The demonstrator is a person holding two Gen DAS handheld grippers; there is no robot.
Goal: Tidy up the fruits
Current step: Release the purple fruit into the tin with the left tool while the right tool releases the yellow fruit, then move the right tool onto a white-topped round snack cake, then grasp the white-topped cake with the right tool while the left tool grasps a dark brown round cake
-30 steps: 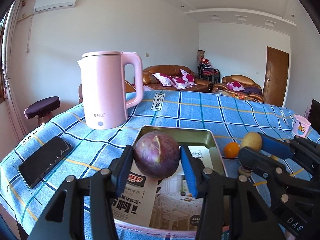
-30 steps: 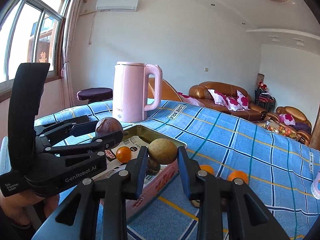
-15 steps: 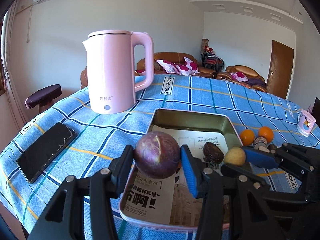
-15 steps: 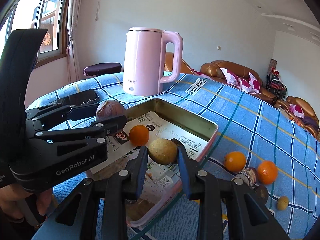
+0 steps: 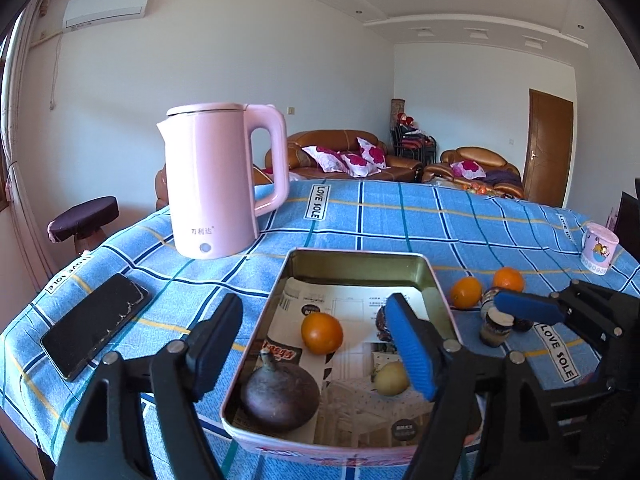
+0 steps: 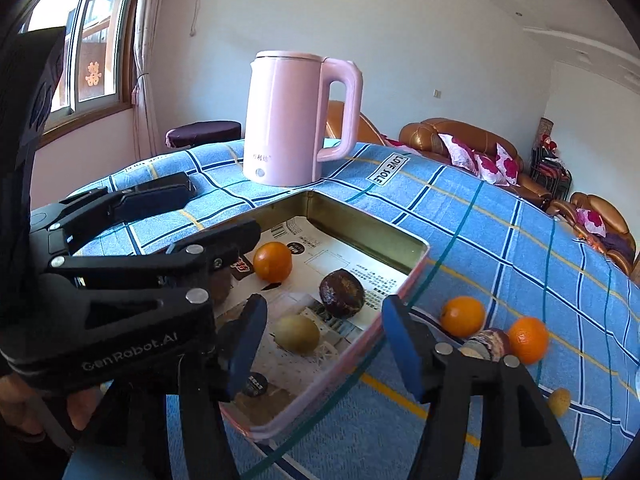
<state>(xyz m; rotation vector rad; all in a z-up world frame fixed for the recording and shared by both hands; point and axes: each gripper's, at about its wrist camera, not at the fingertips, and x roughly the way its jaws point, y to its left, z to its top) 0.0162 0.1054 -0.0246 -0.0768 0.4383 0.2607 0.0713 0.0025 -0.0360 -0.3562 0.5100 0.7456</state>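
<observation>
Fruit now lies loose in the tin tray (image 5: 436, 280): the purple fruit (image 5: 280, 398) that the left claw (image 5: 312, 344) held a moment ago sits at the tray's near end, and the yellow-green fruit (image 6: 297, 333) that the right claw (image 6: 322, 346) carried rests on the paper lining beside a dark wrinkled fruit (image 6: 342, 293). Both claws have just been opening; their blue pads now stand apart and grip nothing, with the released fruit below them. An orange (image 5: 322, 333) also sits in the tray. So two pieces look delivered at once. On the blue checked desk (image 5: 400, 220), to the right of the tray, two more oranges (image 6: 463, 317) and other small pieces wait, likely the next pickups. A pink kettle (image 5: 216, 180) and a phone (image 5: 94, 326) stand clear of the work.
</observation>
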